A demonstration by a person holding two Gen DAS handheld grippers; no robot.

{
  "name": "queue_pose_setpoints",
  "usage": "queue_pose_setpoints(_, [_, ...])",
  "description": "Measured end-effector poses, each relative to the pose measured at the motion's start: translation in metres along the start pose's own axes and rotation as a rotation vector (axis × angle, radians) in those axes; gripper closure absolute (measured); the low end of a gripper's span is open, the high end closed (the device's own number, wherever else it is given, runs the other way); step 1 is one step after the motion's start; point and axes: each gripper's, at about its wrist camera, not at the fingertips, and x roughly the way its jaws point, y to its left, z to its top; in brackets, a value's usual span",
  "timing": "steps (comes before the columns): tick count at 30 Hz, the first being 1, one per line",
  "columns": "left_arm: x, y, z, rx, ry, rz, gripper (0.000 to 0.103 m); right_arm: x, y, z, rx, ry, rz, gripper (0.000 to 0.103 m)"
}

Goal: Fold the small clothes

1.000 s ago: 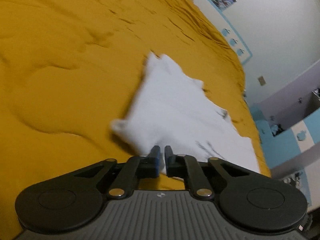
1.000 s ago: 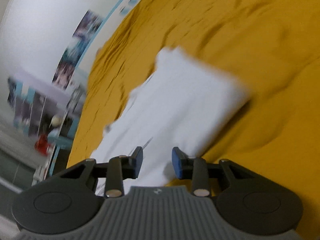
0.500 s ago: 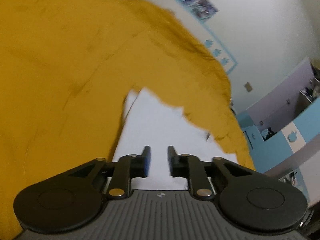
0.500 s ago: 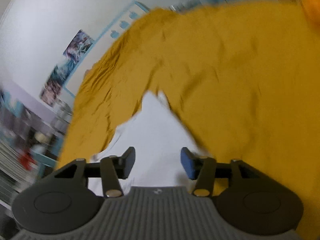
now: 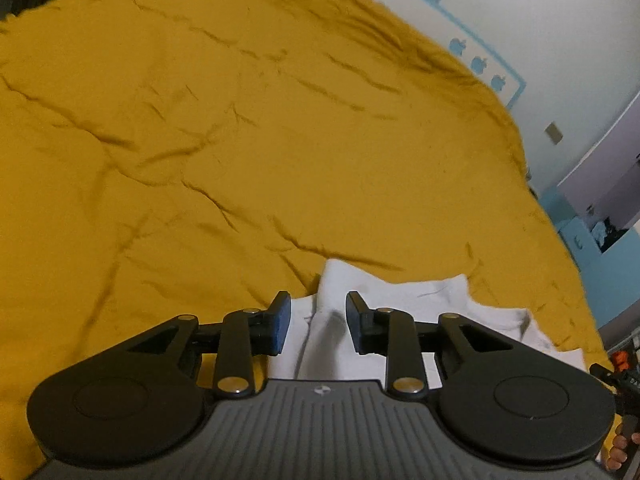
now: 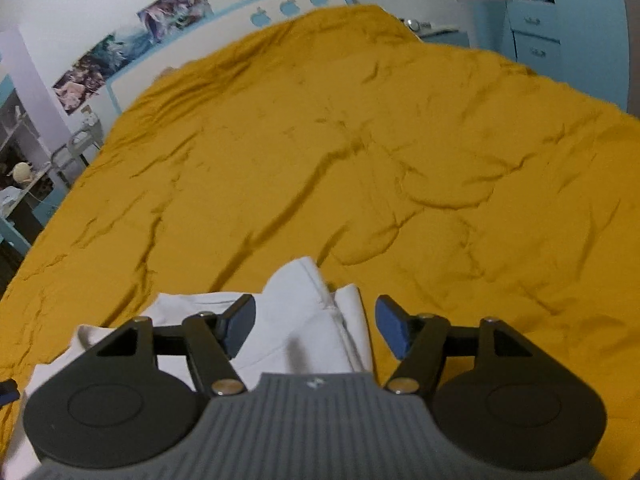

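Both tongs apart, nothing clamped. Left tongs (image 5: pixel 318 322) hover over the white garment (image 5: pixel 404 300), blue pads spread, cloth visible through the gap; can't tell if the tips touch fabric. Right tongs (image 6: pixel 316 326) spread wider, also over the white garment (image 6: pixel 300 304), gap sits above a raised fold with a stitched hem running down it. Garment lies on the bed, on the mustard-yellow bedspread (image 5: pixel 240 140), at the near edge right under both grippers; rest of the bedspread (image 6: pixel 360 140) is wrinkled all over. In the left view the garment spreads to the right, layered edges, faint dark marks on it. In the right view it spreads to the left, flatter there, bunched in the middle. Background: wall poster (image 6: pixel 132 40) behind the bed, blue apple decals (image 6: pixel 288 6) on a blue-framed panel, blue cabinet (image 6: pixel 536 36) top right. A bit of the right-hand rig and fingers (image 5: pixel 618 450) shows at the lower right edge of the left view.
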Motion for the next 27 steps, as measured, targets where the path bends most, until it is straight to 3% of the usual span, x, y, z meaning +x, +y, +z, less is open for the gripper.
queue_pose_setpoints(2, [0.01, -0.002, -0.001, 0.004, 0.016, -0.014, 0.07, 0.012, 0.002, -0.003, -0.013, 0.02, 0.0, 0.041])
queue_pose_setpoints(3, [0.015, -0.003, 0.001, 0.008, 0.02, -0.018, 0.075, 0.015, 0.002, -0.006, -0.018, 0.026, -0.003, 0.047])
queue_pose_setpoints(4, [0.017, -0.004, 0.001, 0.011, 0.013, -0.021, 0.084, 0.017, 0.002, -0.008, -0.027, 0.03, -0.01, 0.067])
queue_pose_setpoints(5, [0.016, -0.003, 0.0, 0.014, -0.002, -0.02, 0.091, 0.018, 0.002, -0.009, -0.033, 0.031, -0.033, 0.078])
queue_pose_setpoints(7, [0.009, -0.007, -0.001, 0.03, -0.056, -0.02, 0.093, 0.016, 0.002, -0.011, -0.01, 0.01, -0.049, 0.081])
queue_pose_setpoints(8, [0.004, -0.011, -0.001, 0.065, -0.092, -0.006, 0.094, 0.016, 0.003, -0.011, -0.008, 0.0, -0.058, 0.081])
queue_pose_setpoints(9, [0.002, -0.016, 0.0, 0.12, -0.126, 0.032, 0.103, 0.017, 0.005, -0.012, -0.018, -0.007, -0.073, 0.082])
queue_pose_setpoints(11, [0.008, -0.016, 0.0, 0.159, -0.115, 0.121, 0.103, 0.02, 0.008, -0.015, -0.042, -0.002, -0.104, 0.08])
queue_pose_setpoints(13, [0.021, -0.001, 0.001, 0.089, -0.018, 0.106, 0.103, 0.025, 0.005, -0.017, -0.034, 0.015, -0.129, 0.07])
queue_pose_setpoints(16, [0.002, 0.004, -0.002, 0.06, -0.054, 0.105, 0.1, 0.01, 0.004, -0.014, -0.001, -0.027, -0.135, 0.058])
queue_pose_setpoints(18, [-0.017, 0.0, -0.002, 0.035, -0.068, 0.056, 0.098, -0.012, 0.011, -0.014, 0.002, -0.088, -0.133, 0.057])
queue_pose_setpoints(22, [-0.06, -0.038, -0.021, 0.095, -0.05, -0.064, 0.088, -0.062, 0.041, -0.025, 0.035, -0.125, 0.071, 0.052])
queue_pose_setpoints(24, [-0.079, -0.065, -0.047, 0.138, -0.025, -0.13, 0.079, -0.08, 0.061, -0.043, 0.052, -0.088, 0.188, 0.051])
queue_pose_setpoints(27, [-0.1, -0.087, -0.096, 0.122, -0.007, -0.252, 0.073, -0.098, 0.09, -0.085, 0.082, -0.008, 0.329, 0.051])
